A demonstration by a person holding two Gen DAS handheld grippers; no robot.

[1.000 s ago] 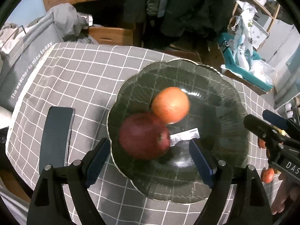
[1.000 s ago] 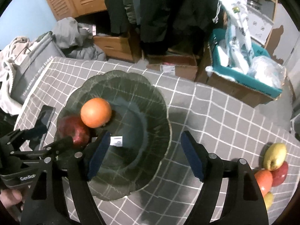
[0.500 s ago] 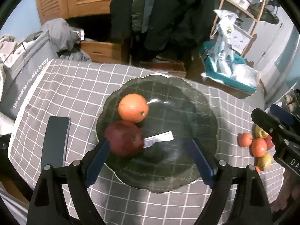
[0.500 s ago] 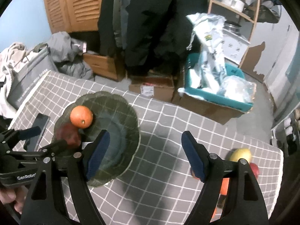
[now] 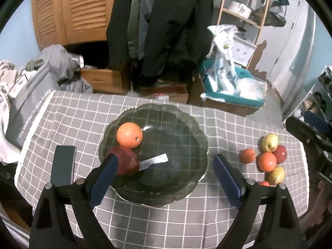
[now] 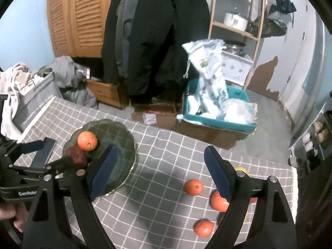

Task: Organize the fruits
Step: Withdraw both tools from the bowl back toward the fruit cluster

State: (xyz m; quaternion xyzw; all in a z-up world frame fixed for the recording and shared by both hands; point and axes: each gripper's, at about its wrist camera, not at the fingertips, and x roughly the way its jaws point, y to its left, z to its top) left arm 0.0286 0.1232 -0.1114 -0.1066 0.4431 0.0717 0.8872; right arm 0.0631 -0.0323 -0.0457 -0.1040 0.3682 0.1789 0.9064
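Glossy glass plate (image 5: 186,128) on matt checked cloth (image 5: 72,112).

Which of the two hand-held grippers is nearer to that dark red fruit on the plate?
Left. The left hand-held gripper hangs over the plate, one finger by the dark red fruit. The right hand-held gripper hangs over the cloth beside the plate.

A dark phone (image 5: 63,165) lies on the checked tablecloth (image 5: 78,116); beyond, a teal crate (image 6: 217,122) holds bags.

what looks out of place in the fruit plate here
A white paper label lies loose in the dark glass plate, one end against the dark red fruit beside the orange. It is the only non-fruit item in there.
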